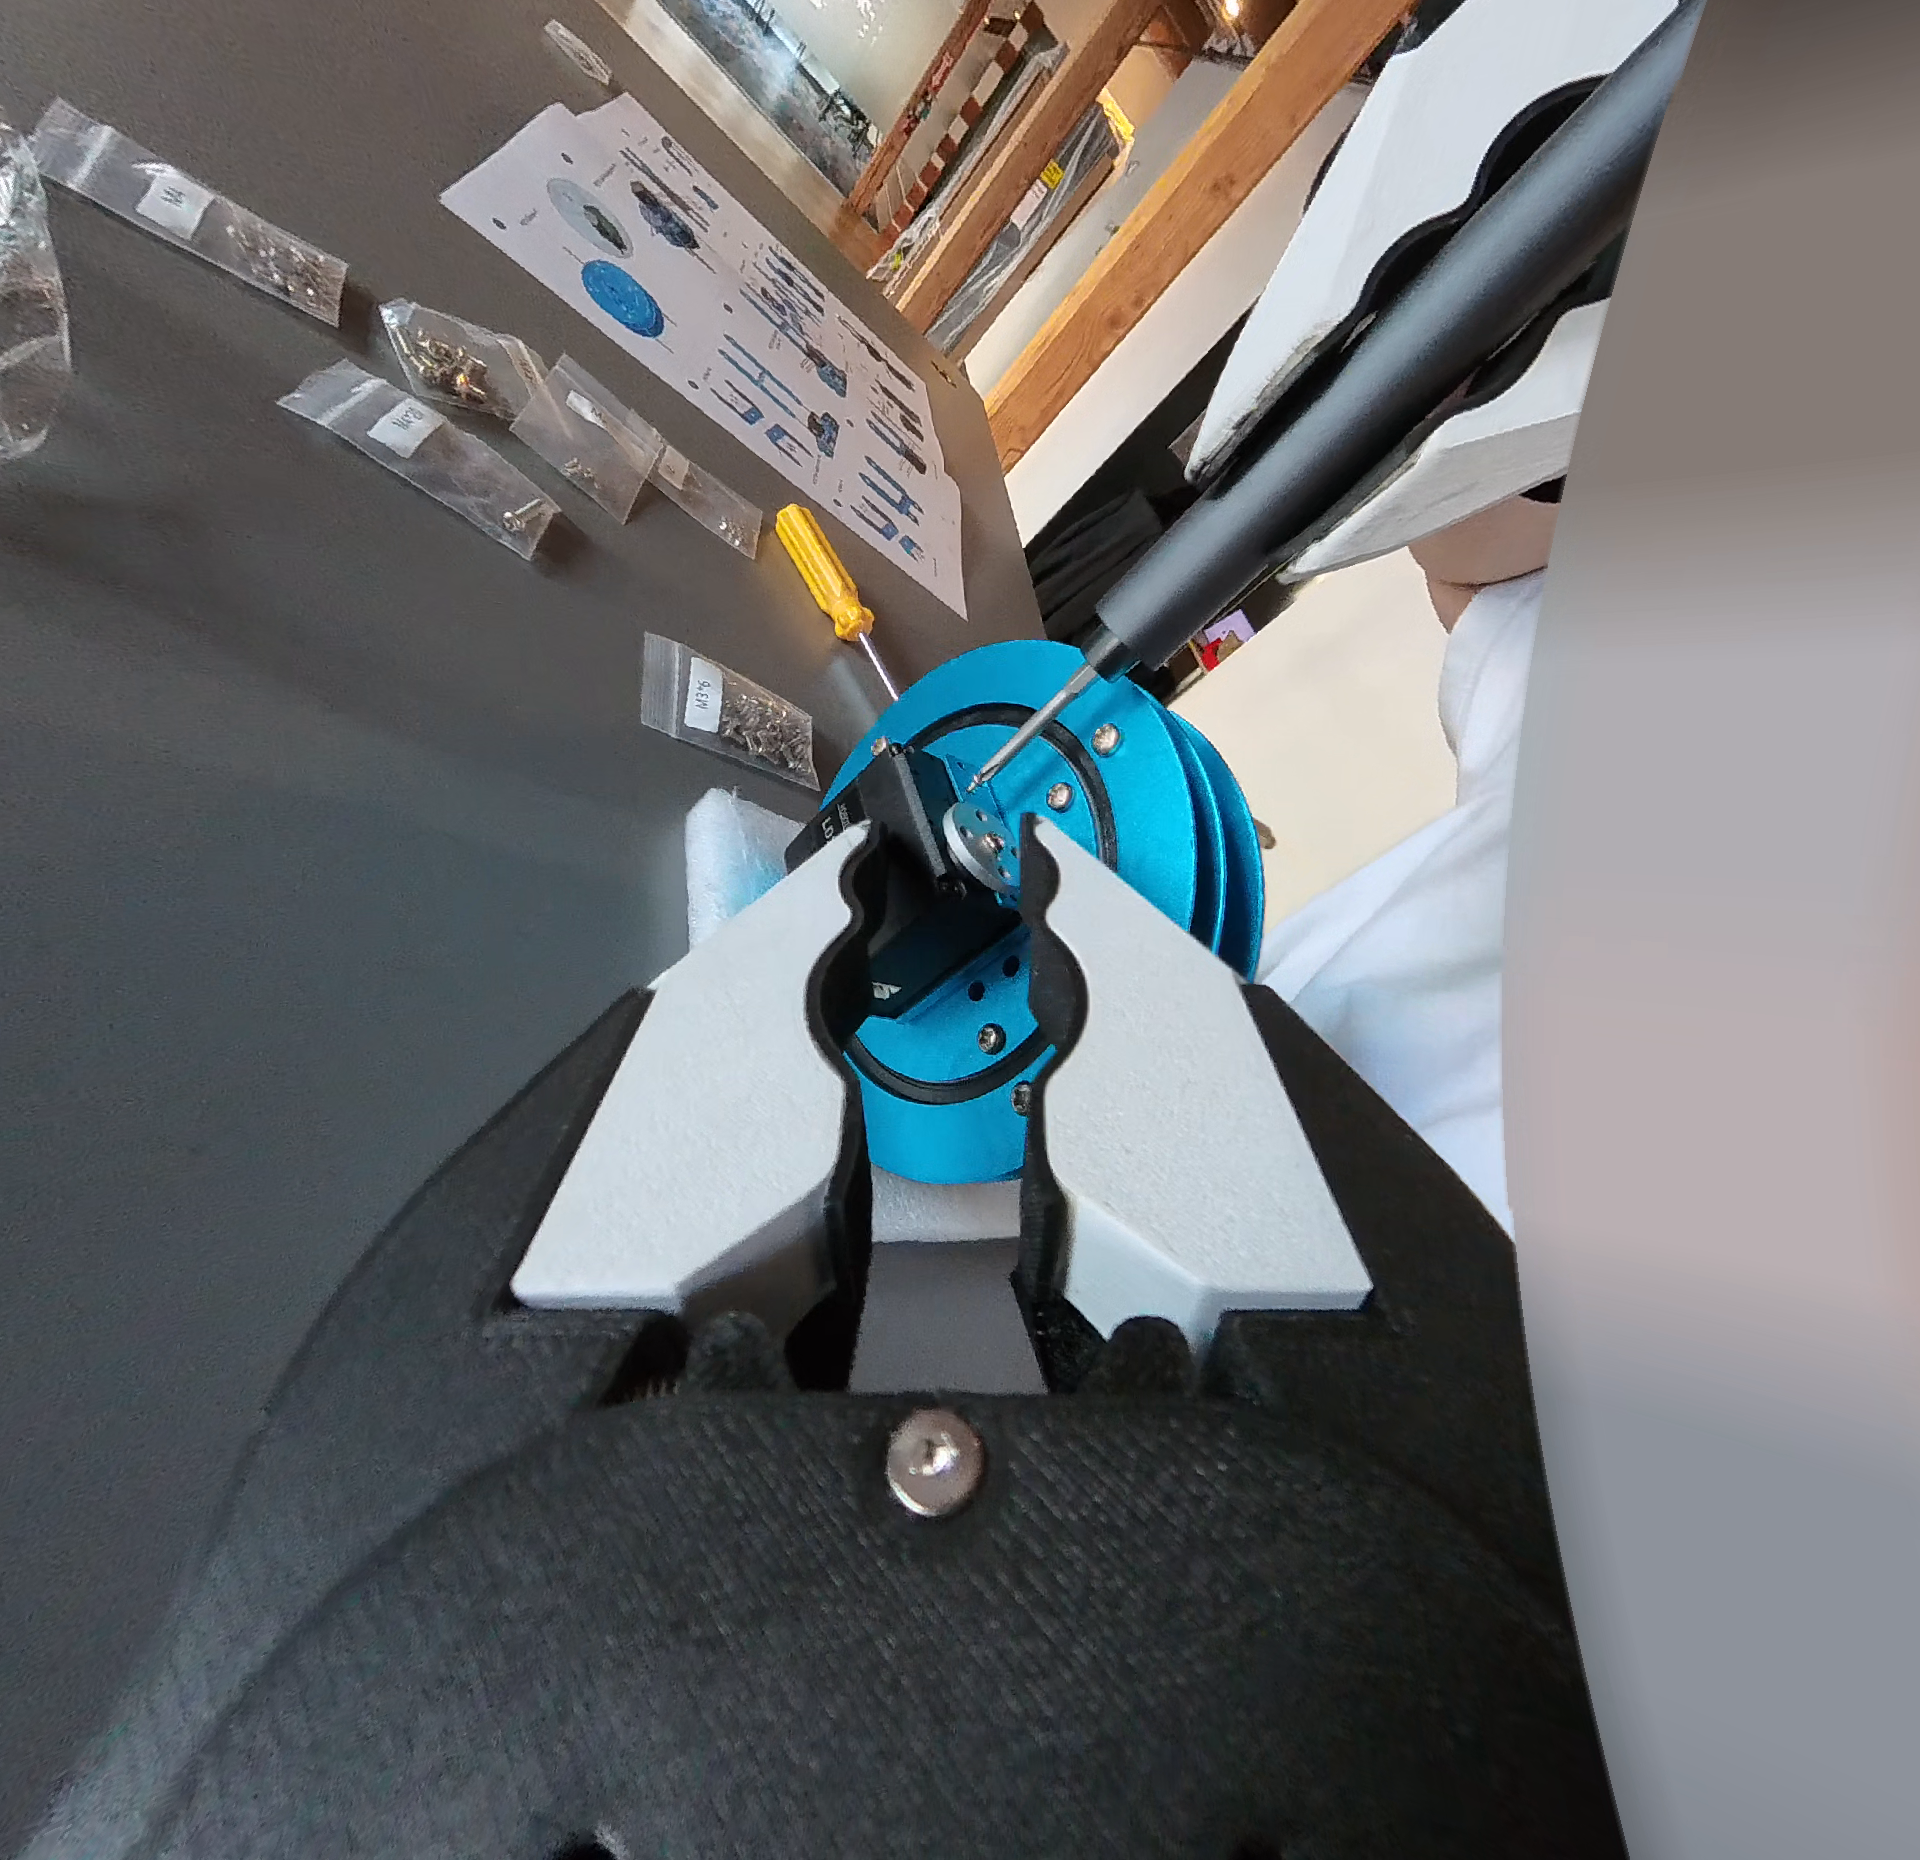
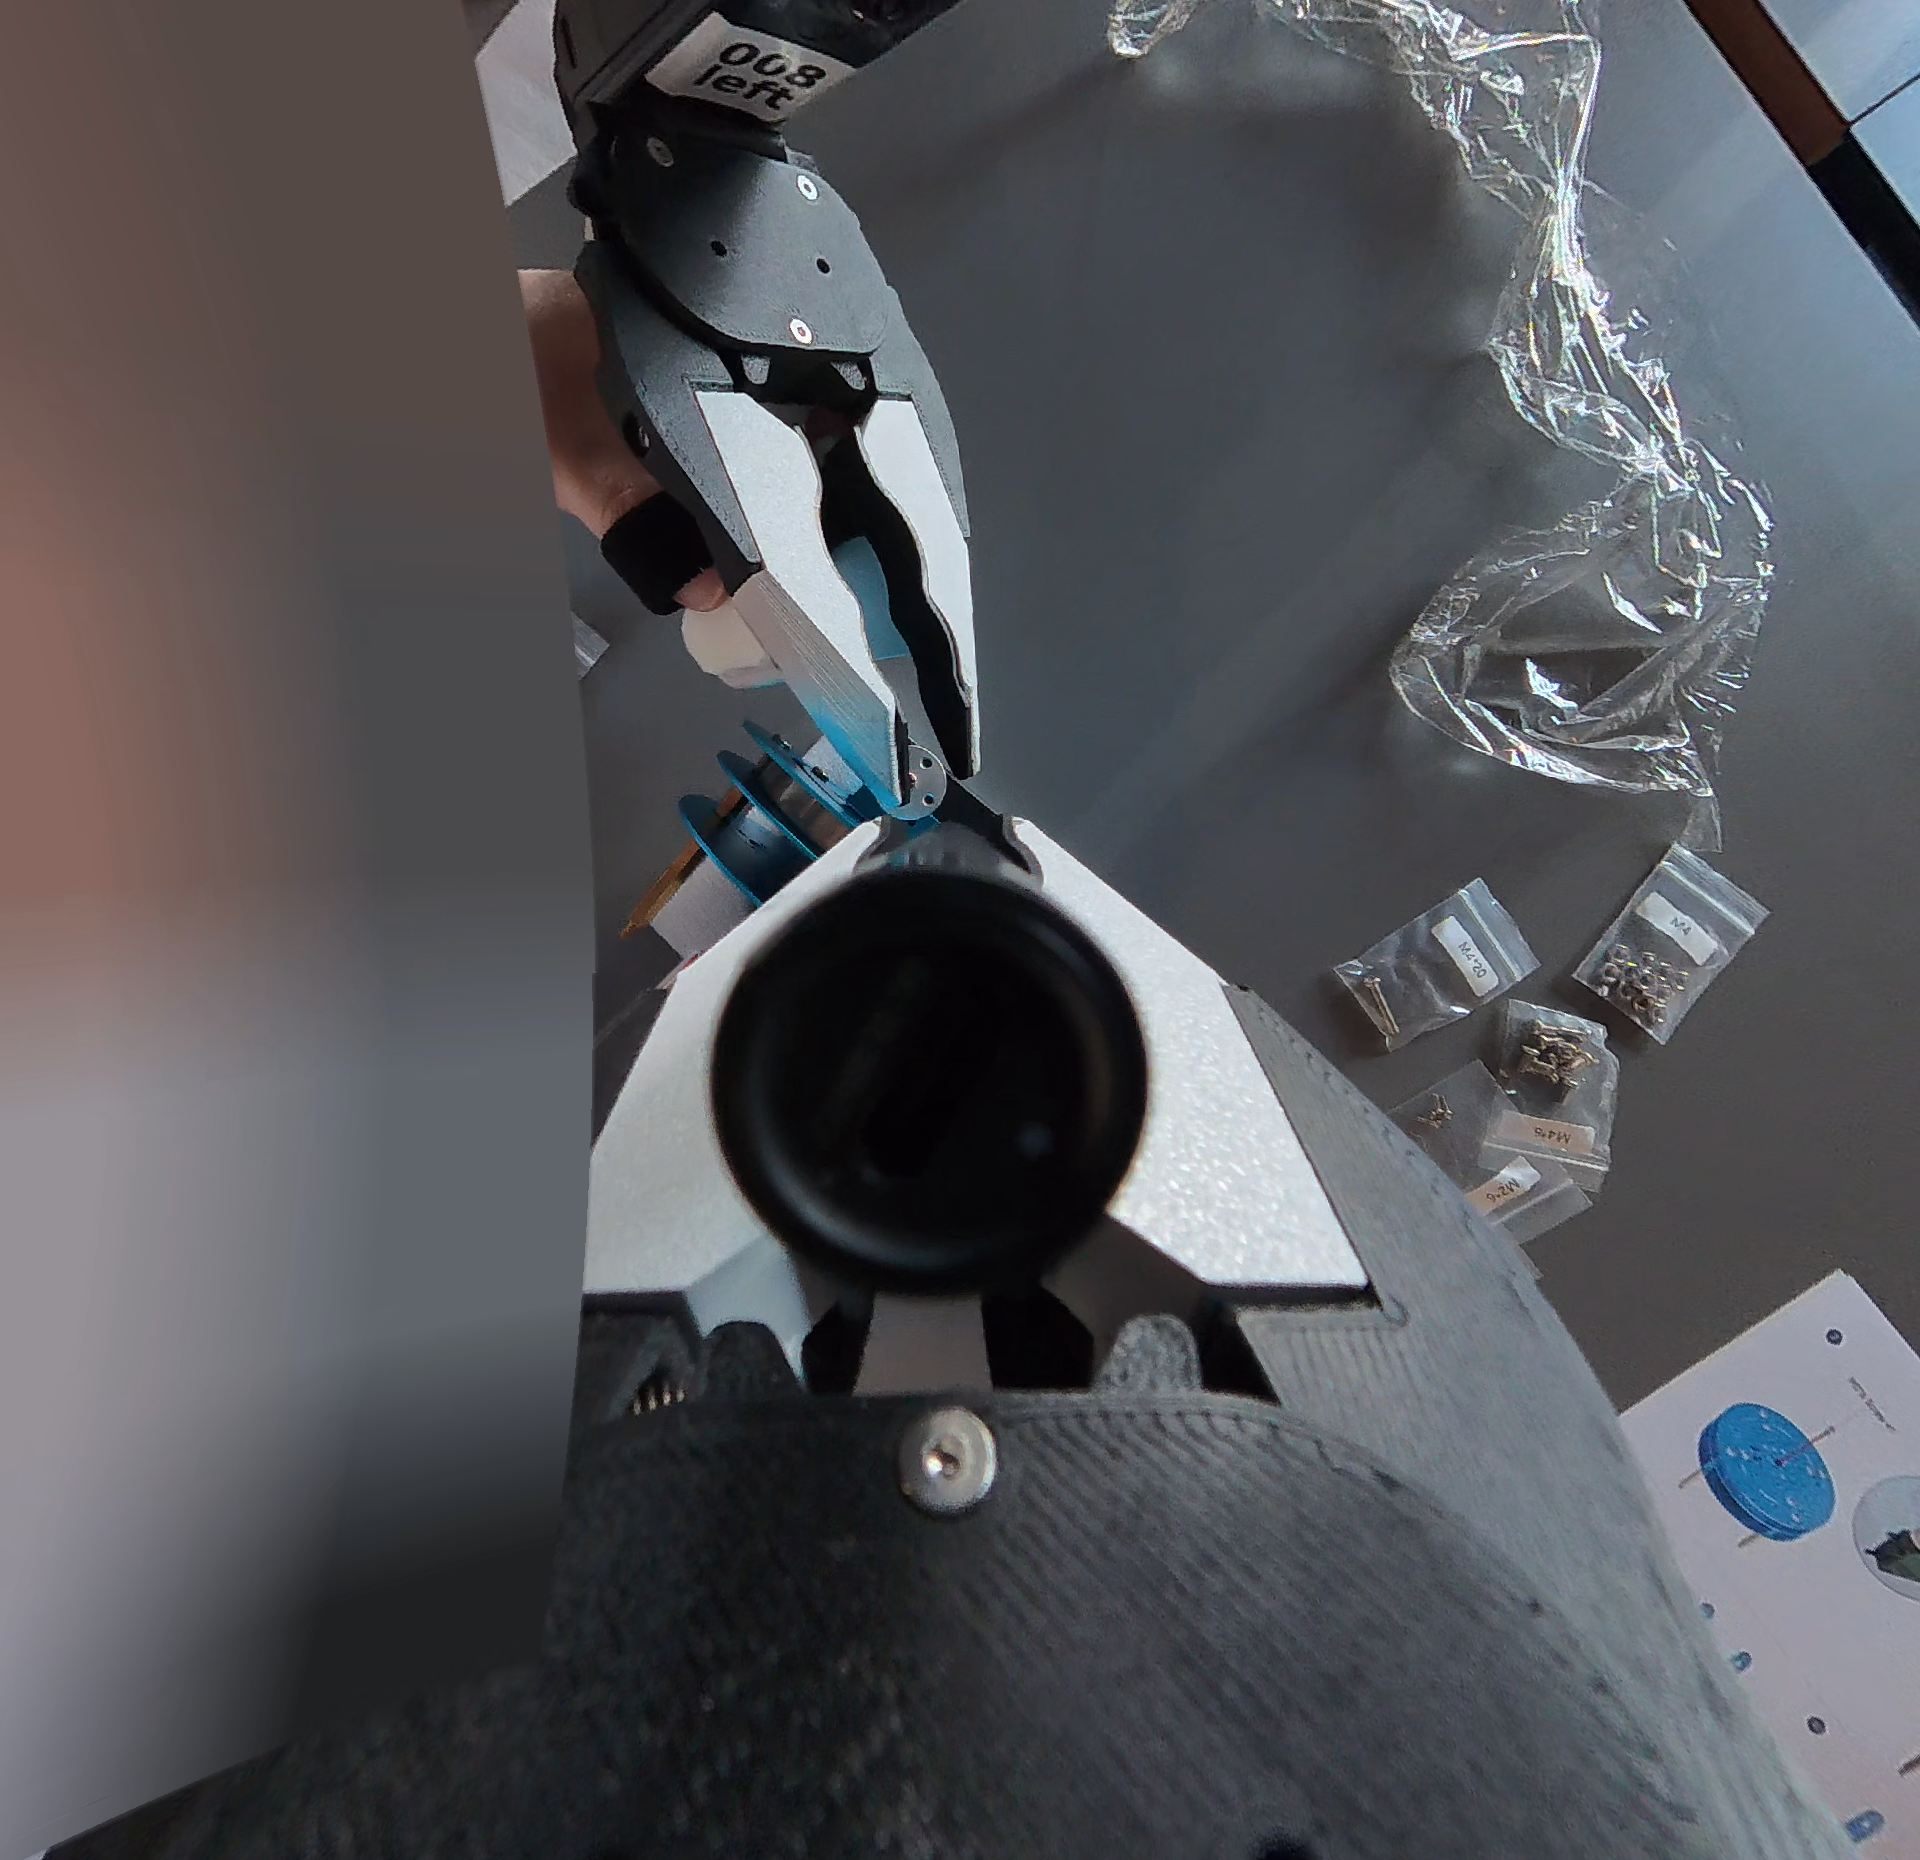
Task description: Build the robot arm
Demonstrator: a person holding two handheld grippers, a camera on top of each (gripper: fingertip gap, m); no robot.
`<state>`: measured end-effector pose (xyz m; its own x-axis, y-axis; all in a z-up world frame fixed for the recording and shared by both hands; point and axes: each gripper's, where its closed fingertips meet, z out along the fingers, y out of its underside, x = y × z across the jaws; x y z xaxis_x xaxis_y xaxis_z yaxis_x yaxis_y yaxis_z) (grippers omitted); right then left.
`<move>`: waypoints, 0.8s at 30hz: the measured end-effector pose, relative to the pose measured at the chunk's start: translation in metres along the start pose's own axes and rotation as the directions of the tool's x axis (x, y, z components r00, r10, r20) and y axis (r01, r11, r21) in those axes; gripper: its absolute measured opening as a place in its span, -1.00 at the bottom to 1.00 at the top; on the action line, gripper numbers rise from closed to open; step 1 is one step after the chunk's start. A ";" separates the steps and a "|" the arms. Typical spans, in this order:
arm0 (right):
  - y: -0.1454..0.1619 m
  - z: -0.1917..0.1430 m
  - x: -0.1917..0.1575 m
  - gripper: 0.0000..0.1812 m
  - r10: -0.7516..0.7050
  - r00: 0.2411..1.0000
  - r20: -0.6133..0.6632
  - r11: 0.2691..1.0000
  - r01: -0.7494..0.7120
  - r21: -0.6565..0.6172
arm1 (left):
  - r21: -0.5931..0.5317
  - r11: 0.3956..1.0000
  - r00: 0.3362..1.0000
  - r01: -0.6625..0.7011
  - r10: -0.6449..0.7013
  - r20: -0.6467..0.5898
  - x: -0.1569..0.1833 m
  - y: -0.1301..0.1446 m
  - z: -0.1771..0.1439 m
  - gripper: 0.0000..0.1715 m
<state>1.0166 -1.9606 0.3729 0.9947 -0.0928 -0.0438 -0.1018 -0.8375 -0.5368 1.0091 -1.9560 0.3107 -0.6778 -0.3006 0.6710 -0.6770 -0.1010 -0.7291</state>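
Two grippers over grey table (image 1: 260, 875): left gripper (image 1: 951, 875) clamped on black servo (image 1: 914, 953) of blue disc assembly (image 1: 1143, 875) straight ahead, right gripper (image 2: 951, 834) clamped on dark screwdriver (image 1: 1351, 408), tip on servo top, screw bags (image 1: 727, 714) left of it.

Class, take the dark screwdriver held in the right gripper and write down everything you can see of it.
The dark screwdriver has a round, matte grey-black handle, a narrower collar and a thin bright metal shaft. The right gripper is shut on its handle. It slants down, its tip meeting the black block on the blue disc assembly, beside a small silver hub. In the right wrist view only its blurred round butt end shows.
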 end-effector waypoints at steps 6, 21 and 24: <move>-0.001 0.001 0.000 -0.69 0.007 1.000 0.007 1.000 -0.007 -0.002 | -0.012 1.000 0.999 -0.002 0.002 0.034 0.003 0.004 -0.002 -0.64; -0.004 0.003 -0.002 -0.80 -0.035 0.999 0.004 0.999 0.035 -0.019 | 0.031 0.999 0.997 0.022 -0.024 0.067 0.010 0.008 -0.007 -0.55; -0.005 0.004 -0.003 -0.80 -0.048 0.999 0.000 0.999 0.048 -0.022 | 0.033 0.999 0.997 0.019 -0.021 0.080 0.012 0.010 -0.009 -0.54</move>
<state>1.0140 -1.9541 0.3721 0.9985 -0.0522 -0.0182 -0.0541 -0.8527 -0.5195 0.9917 -1.9523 0.3130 -0.6383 -0.3730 0.6734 -0.6794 -0.1383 -0.7206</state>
